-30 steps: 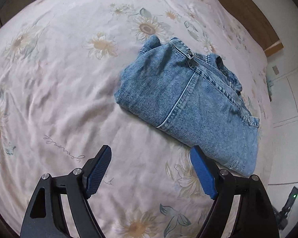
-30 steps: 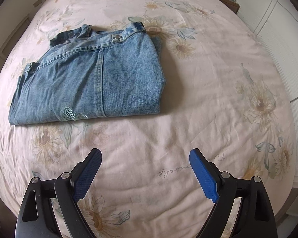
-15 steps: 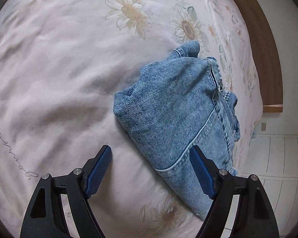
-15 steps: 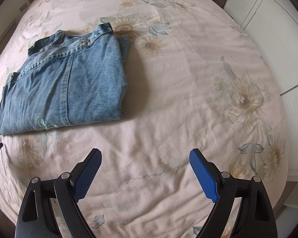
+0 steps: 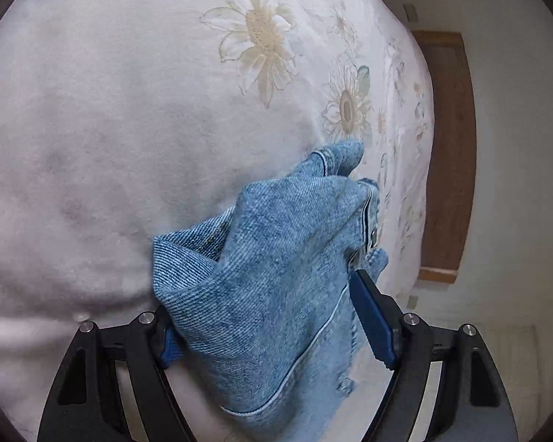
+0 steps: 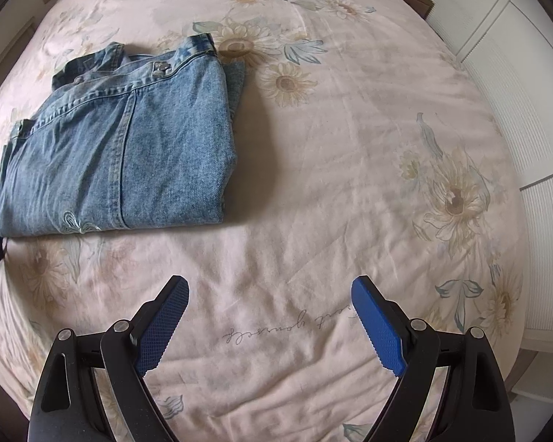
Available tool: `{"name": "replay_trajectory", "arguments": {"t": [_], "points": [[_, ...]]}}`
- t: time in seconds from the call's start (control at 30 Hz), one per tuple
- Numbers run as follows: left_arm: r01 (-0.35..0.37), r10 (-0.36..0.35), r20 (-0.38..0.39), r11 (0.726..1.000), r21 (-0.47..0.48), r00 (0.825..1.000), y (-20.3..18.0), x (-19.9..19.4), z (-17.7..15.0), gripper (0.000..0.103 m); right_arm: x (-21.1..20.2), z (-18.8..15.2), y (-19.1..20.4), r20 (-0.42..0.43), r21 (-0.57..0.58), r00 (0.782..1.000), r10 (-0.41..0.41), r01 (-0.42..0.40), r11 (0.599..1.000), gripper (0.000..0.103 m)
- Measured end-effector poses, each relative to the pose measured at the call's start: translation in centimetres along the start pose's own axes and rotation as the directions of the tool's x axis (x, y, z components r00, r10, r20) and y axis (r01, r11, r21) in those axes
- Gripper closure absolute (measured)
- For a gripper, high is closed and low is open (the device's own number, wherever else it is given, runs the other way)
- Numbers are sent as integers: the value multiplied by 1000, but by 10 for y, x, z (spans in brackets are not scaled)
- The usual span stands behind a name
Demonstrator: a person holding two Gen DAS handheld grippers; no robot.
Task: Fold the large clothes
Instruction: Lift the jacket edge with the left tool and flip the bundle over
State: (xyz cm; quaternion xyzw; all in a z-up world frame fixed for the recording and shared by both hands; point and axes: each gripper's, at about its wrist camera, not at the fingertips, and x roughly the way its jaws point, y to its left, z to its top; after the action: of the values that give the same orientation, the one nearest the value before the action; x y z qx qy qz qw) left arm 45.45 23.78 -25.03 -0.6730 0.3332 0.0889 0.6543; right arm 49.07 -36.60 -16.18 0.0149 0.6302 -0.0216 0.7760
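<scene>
A folded blue denim garment (image 6: pixel 121 154) lies on the bed at the left of the right wrist view. In the left wrist view its near edge (image 5: pixel 276 276) fills the space between the wide-apart jaws of my left gripper (image 5: pixel 265 316); the jaws straddle the denim without closing on it, and the left pad is mostly hidden behind the cloth. My right gripper (image 6: pixel 269 316) is open and empty above bare bedsheet, well in front and to the right of the garment.
The bed has a pale sheet with a sunflower print (image 6: pixel 350 147). A wooden headboard (image 5: pixel 449 154) and wall show at the right of the left wrist view. White wardrobe doors (image 6: pixel 516 73) stand beyond the bed's right side.
My left gripper has moved forward and down onto the garment's edge, so the denim now sits between its jaws. My right gripper has drifted slightly; it stays open.
</scene>
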Motion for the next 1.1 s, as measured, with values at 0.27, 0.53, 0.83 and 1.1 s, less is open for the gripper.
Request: {"name": "replay_trajectory", "arguments": {"t": [0.27, 0.53, 0.83, 1.1], "points": [[-73, 74, -39, 997, 12, 997, -4, -13, 9, 78, -8, -6, -1, 26, -13, 1000, 5, -4, 1000, 12], [-45, 50, -40, 992, 121, 998, -55, -10, -13, 88, -16, -19, -16, 61, 44, 998, 33, -35, 998, 12], [120, -82, -153, 960, 254, 985, -136, 5, -68, 89, -15, -43, -43, 94, 125, 994, 56, -68, 990, 12], [266, -126, -372, 897, 353, 919, -213, 69, -165, 89, -5, -72, -79, 109, 235, 991, 73, -97, 967, 12]]}}
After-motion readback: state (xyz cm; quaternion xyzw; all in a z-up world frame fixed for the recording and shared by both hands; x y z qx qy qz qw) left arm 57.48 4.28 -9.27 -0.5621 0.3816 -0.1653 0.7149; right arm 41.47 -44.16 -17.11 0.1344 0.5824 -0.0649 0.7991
